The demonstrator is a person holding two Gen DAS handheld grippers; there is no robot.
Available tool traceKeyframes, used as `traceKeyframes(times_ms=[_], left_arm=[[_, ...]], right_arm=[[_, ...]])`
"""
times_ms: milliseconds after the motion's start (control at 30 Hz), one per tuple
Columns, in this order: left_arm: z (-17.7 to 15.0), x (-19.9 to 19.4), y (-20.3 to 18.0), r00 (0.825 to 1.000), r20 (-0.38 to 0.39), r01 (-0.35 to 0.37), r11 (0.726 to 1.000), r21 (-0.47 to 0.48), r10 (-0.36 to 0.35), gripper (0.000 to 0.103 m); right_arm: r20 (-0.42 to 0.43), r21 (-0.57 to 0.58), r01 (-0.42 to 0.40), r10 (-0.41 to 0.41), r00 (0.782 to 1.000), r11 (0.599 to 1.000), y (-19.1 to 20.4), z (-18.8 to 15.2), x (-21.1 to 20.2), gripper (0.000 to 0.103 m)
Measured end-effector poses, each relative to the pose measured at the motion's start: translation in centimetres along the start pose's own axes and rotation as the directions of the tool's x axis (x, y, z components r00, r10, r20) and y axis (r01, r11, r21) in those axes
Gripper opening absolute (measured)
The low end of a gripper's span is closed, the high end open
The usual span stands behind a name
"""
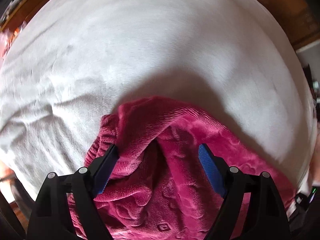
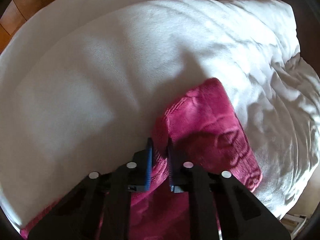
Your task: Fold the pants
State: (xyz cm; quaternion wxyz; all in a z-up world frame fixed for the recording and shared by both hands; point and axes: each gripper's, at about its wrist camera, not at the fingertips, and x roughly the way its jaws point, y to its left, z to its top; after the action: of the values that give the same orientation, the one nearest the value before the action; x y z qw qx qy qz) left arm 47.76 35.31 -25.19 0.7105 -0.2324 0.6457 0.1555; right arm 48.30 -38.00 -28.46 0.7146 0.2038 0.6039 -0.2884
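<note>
Deep pink fleece pants (image 1: 180, 140) lie on a white bed cover (image 1: 160, 50). In the left wrist view their gathered elastic waistband (image 1: 104, 138) shows at the left. My left gripper (image 1: 159, 148) points down over the waist end and stands open. Bunched fabric lies between its blue pads (image 1: 210, 170), and the left pad rests against a fold. In the right wrist view a folded part of the pants (image 2: 204, 120) stretches away from me. My right gripper (image 2: 159, 142) is shut on the pants, pinching a ridge of fabric at their left edge.
The white cover (image 2: 90, 80) spreads widely to the left and far side. A rumpled white duvet (image 2: 280, 110) is heaped at the right. Wooden floor (image 2: 24, 4) and wooden furniture (image 1: 290, 10) show beyond the bed's edges.
</note>
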Motion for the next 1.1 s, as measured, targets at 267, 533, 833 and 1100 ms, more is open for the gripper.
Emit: traceKeyframes(times_ms=[267,533,833,1100], left_arm=[[0.3,0.1,3.6,0.996,-0.010,0.080,0.982,-0.168,-0.083,0.082],[-0.1,-1.1,3.2,0.986,0.053,0.165,0.948,-0.271,-0.157,0.082],[0.9,2.4,2.5,0.999,0.007,0.041,0.890,-0.454,-0.042,0.081],[1.0,5.3,4.0,0.996,-0.080,-0.018,0.836,-0.549,-0.031,0.052]], right_arm=[[0.025,0.076,-0.060,0.058,0.998,0.995,-5.6,-5.5,-2.1,0.009],[0.024,0.162,-0.099,0.097,0.995,0.982,-12.5,-10.9,-0.8,0.007],[0.035,0.122,-0.083,0.079,0.996,0.989,-13.4,-14.8,-1.5,0.007],[0.038,0.104,-0.070,0.067,0.997,0.992,-12.9,-18.5,-2.7,0.007]])
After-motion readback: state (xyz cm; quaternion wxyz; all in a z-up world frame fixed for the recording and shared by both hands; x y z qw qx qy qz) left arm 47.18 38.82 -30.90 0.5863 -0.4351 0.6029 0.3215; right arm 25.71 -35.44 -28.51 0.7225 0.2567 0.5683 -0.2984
